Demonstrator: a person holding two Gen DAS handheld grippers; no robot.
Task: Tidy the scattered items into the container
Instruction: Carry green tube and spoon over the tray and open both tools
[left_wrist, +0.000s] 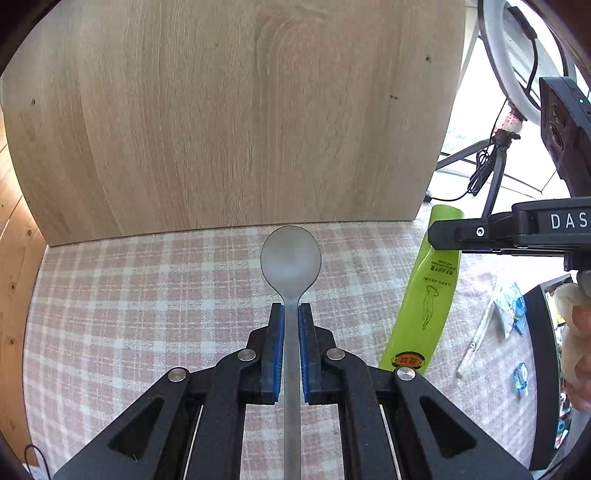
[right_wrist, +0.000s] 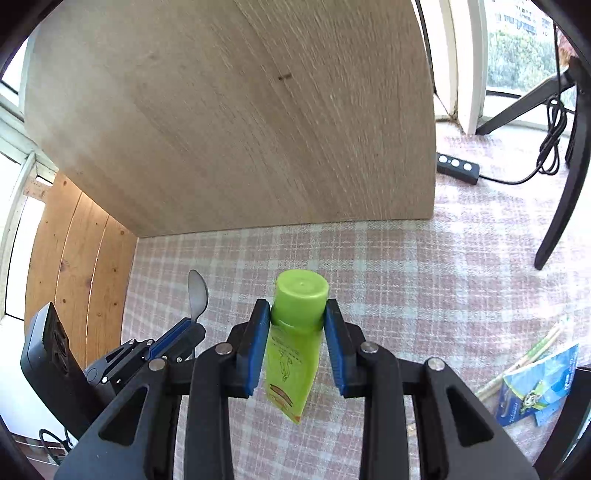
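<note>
My left gripper (left_wrist: 291, 314) is shut on the handle of a metal spoon (left_wrist: 290, 258), bowl pointing forward, held above the pink checked cloth (left_wrist: 147, 314). My right gripper (right_wrist: 297, 314) is shut on a lime green tube (right_wrist: 295, 332) just below its cap, tube hanging tail down. In the left wrist view the tube (left_wrist: 428, 295) and right gripper (left_wrist: 443, 232) show at the right. In the right wrist view the spoon (right_wrist: 198, 291) and left gripper (right_wrist: 184, 332) show at the left. A dark container's edge (left_wrist: 546, 369) shows at far right.
An upright wooden board (left_wrist: 240, 110) stands at the back of the cloth, a pine panel (right_wrist: 74, 277) at the left. Paper-wrapped chopsticks (right_wrist: 524, 362) and a blue packet (right_wrist: 539, 387) lie at the right. A black power strip (right_wrist: 458, 168) and tripod legs (right_wrist: 561, 184) stand behind.
</note>
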